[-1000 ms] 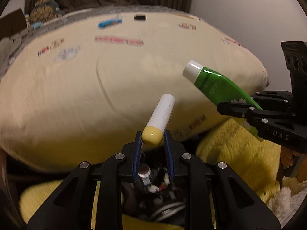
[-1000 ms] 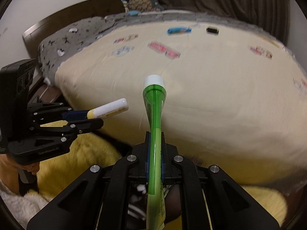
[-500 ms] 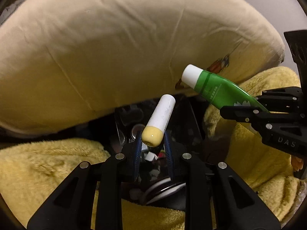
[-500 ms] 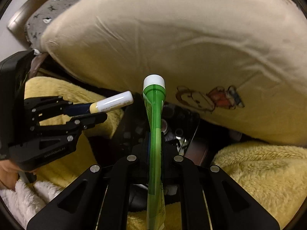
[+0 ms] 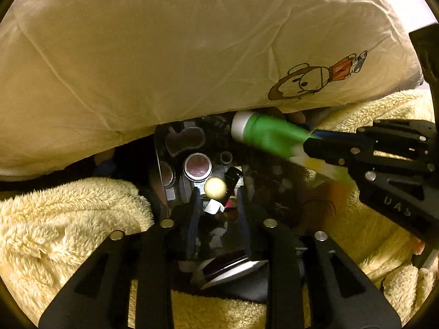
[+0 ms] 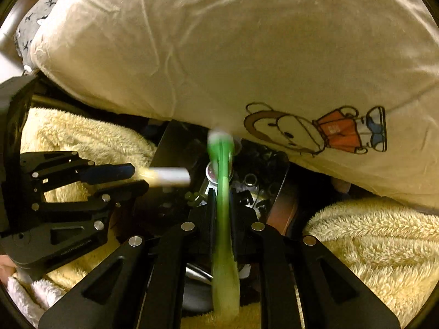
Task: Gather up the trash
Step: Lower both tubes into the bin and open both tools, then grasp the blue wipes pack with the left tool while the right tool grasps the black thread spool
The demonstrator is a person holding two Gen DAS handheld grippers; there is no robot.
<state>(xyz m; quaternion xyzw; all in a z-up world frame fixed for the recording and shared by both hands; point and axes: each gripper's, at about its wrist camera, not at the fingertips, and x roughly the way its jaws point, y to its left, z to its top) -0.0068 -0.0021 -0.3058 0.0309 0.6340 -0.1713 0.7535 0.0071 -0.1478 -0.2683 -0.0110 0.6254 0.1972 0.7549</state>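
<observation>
Directly over a dark trash bin (image 5: 164, 148), the left gripper (image 5: 216, 189) pinches a yellow-and-white stick (image 6: 170, 176) in closed fingers; the right gripper (image 6: 222, 194) clamps a green tube (image 6: 223, 219). Inside the bin lie round lids and paper scraps. A cream cartoon-print blanket (image 5: 164, 54) overhangs the bin; yellow fleece (image 6: 370, 241) surrounds it.

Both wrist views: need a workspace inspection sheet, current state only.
Surface: yellow fleece around a dark open bin.
Job's things: green tube and white stick with yellow end, both over the bin, blurred.
Clutter: round lidded pot and small scraps inside the bin.
Grippers: right gripper jaws shut on the green tube; left gripper, stick at its jaws, grip unclear.
Cables: nothing seen.
Surroundings: beige bear-print cover overhanging the bin.
</observation>
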